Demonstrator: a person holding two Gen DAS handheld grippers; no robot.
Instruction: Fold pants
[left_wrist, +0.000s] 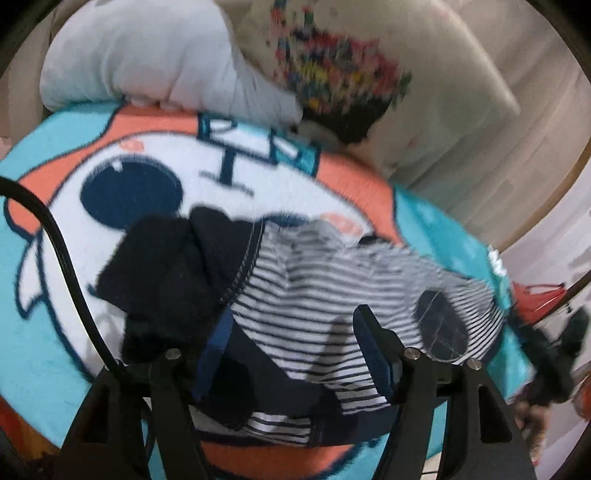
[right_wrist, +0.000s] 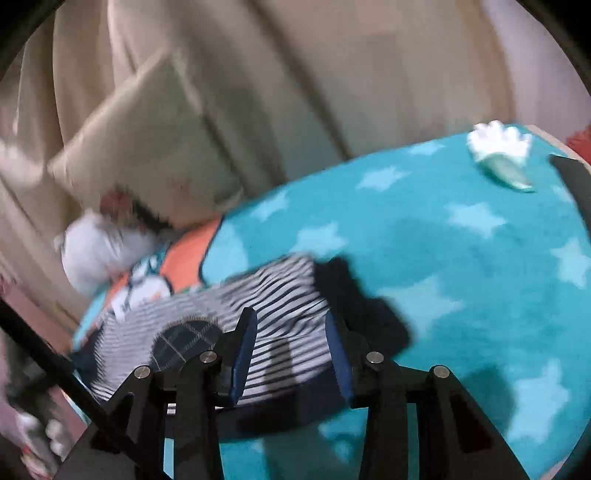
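Both the left gripper (left_wrist: 284, 354) and right gripper (right_wrist: 291, 350) are hanging open over the striped pants (left_wrist: 314, 288) lying bunched on the teal blanket (right_wrist: 461, 258); I'd be grabbing the waistband corners and flattening before creasing.

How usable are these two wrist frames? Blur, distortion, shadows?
Left wrist: fisheye bend, dark corners; striped pants fairly sharp, the colourful pillow smeared. Right wrist: motion blur throughout, the beige curtain streaked; the right gripper casts shadows on the teal blanket.
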